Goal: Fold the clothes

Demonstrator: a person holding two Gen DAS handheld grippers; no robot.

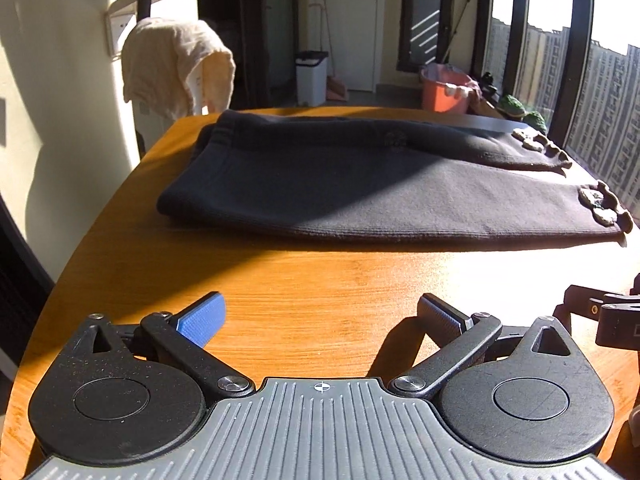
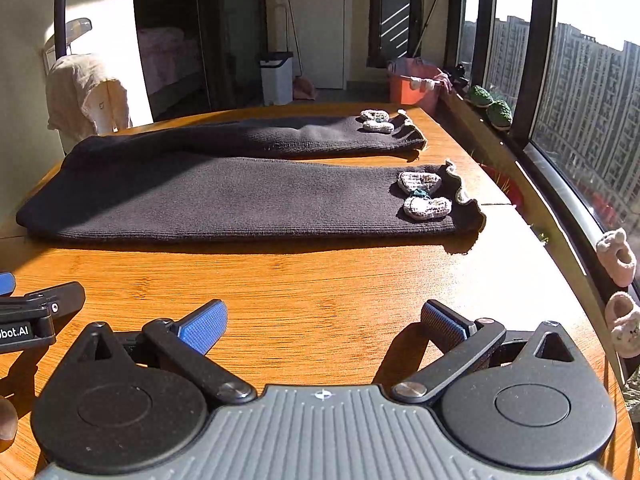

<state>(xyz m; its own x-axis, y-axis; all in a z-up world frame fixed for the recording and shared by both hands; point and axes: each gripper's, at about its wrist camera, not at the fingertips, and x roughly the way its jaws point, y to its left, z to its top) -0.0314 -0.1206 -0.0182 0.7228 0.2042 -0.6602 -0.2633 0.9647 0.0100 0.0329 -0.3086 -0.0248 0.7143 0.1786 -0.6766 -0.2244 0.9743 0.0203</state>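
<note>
On the wooden table (image 2: pixel 320 280) are counted one pair of black knitted trousers (image 2: pixel 240 196) with two legs, four crocheted ornaments (image 2: pixel 420 182) at the cuffs, and two wide-spread grippers (image 2: pixel 322 326).

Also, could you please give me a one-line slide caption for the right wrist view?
Open right gripper above the wooden table, facing black knit trousers laid flat, unfolded.

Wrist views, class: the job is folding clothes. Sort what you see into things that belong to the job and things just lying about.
Belongs to the job:
black knitted trousers, laid flat
wooden table under them
left gripper, open
right gripper, open

Just lying about:
orange tub
white bin
cream cloth draped behind the table
pink slippers by the window
green plants on the sill
</note>
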